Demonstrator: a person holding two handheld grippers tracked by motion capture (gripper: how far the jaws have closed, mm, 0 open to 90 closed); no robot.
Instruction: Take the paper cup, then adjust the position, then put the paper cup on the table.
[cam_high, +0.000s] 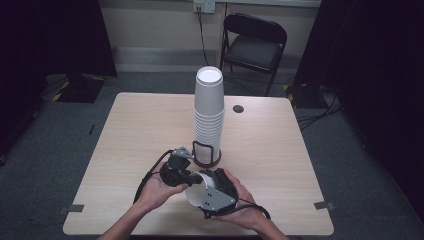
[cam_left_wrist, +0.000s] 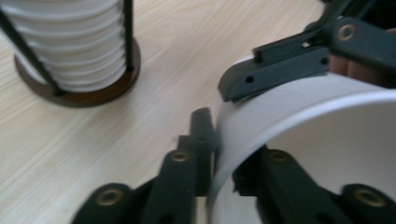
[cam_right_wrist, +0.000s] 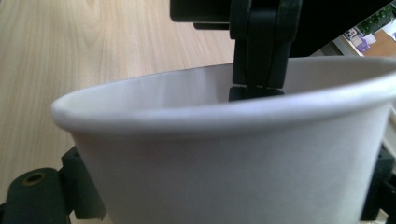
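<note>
Left gripper view, left gripper (cam_left_wrist: 215, 154) pinching cup (cam_left_wrist: 299, 121) rim (right gripper (cam_right_wrist: 224, 196) clasps body)

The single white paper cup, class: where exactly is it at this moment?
In the high view, the single cup lies at the table's near edge between the left claw and right claw, just in front of the tall cup stack.

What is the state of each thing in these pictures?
Paper cup: lying sideways, held by both grippers.
Left gripper: shut on the cup's rim.
Right gripper: shut around the cup's body.
Cup stack: upright in its holder.
Chair: unfolded, empty.
</note>
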